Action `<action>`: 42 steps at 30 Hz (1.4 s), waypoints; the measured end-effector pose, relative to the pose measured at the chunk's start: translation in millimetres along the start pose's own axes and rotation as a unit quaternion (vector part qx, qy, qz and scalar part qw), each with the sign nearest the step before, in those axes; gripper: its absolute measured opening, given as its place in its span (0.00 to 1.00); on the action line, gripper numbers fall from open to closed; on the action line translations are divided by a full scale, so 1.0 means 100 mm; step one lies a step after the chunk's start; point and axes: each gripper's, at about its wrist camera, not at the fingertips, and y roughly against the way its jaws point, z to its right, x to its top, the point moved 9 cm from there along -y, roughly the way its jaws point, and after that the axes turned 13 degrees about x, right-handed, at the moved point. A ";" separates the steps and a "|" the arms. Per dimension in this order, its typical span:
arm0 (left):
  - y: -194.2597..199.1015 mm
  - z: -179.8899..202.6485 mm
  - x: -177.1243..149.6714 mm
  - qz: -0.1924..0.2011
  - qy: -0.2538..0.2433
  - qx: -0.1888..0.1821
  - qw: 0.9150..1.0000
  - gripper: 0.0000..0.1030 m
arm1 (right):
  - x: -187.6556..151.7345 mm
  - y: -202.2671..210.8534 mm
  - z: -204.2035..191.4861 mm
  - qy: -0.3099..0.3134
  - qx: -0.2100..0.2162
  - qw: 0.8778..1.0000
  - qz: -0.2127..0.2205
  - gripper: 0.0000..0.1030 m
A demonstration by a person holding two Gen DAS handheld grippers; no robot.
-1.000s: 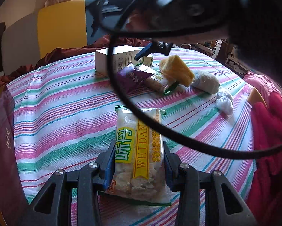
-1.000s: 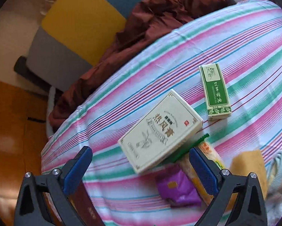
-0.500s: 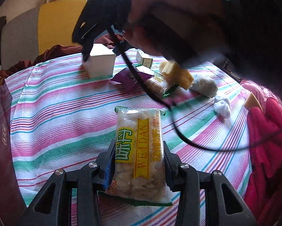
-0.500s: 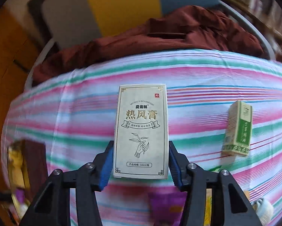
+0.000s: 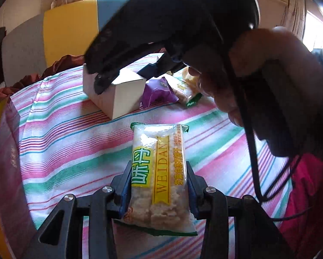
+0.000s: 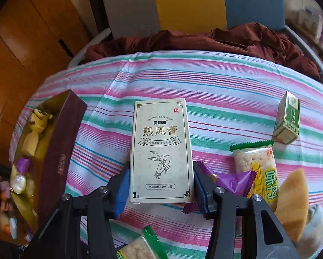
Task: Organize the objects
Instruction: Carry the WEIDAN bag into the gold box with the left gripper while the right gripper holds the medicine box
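1. The right gripper [image 6: 160, 191] fingers are clamping the cream box [image 6: 161, 149], holding it above the striped counter [image 6: 226, 82].
2. The left gripper [image 5: 159, 191] fingers are pinching a snack packet [image 5: 159, 172] over the counter, near the box.
3. A purple packet [image 6: 230, 180] is lying just beside the right fingers.

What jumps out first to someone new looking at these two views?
Each gripper is shut on something: the right gripper clamps a cream box dead centre, the left gripper a yellow snack pack. Below them runs the loud pink-and-green striped cloth, with a maroon tray of sweets at its left edge.
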 end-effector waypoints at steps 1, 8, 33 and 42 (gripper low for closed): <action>0.03 0.00 -0.01 -0.004 0.002 -0.002 1.000 0.41 | 0.00 0.01 0.02 -0.004 0.006 1.000 0.003 0.50; 0.47 -0.04 -0.01 -0.004 0.036 -0.010 0.999 0.41 | -0.01 -0.01 -0.03 0.013 -0.005 1.000 0.002 0.50; 0.99 -2.96 -1.04 -0.118 0.291 0.197 0.929 0.41 | -0.08 -0.11 -0.09 0.066 -0.066 0.996 -0.011 0.50; 0.89 -2.98 -1.30 -0.144 0.284 0.216 0.923 0.44 | -0.06 -0.10 -0.08 0.062 -0.060 0.996 -0.009 0.50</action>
